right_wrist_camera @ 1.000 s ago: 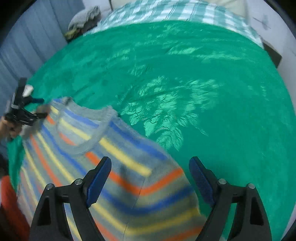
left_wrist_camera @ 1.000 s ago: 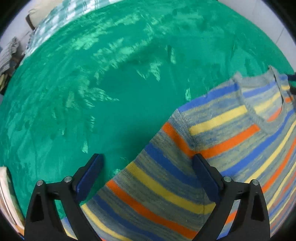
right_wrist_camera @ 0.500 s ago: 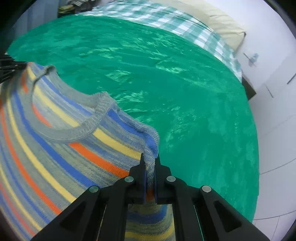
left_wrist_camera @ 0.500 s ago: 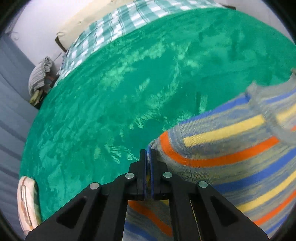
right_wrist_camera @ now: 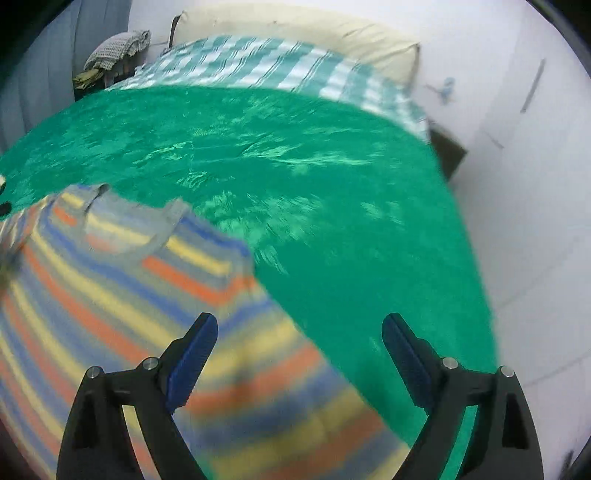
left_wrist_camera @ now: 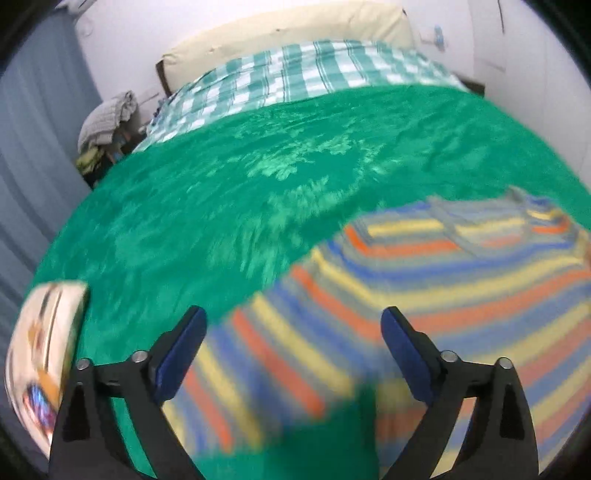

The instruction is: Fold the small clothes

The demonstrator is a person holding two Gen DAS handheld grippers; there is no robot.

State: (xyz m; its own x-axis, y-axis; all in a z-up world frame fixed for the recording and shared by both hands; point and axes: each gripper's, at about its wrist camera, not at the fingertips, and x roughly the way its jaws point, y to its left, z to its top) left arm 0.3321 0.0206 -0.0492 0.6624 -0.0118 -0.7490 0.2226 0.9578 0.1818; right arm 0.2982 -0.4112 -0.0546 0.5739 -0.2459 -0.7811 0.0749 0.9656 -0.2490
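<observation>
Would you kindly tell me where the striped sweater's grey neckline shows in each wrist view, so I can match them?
Left wrist: grey neckline sits far right, above mid-height, on the striped sweater.
Right wrist: the neckline sits left, around mid-height, blurred.
Shared landmark: the cream pillow beyond the checked sheet, top of both.

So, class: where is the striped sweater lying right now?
The striped sweater lies flat on the green bedspread, lower right in the left wrist view and lower left in the right wrist view, collar toward the checked sheet.

bedroom, bed [left_wrist_camera: 332,155] with green cover, checked sheet [left_wrist_camera: 295,77], pillow [left_wrist_camera: 288,29]
</observation>
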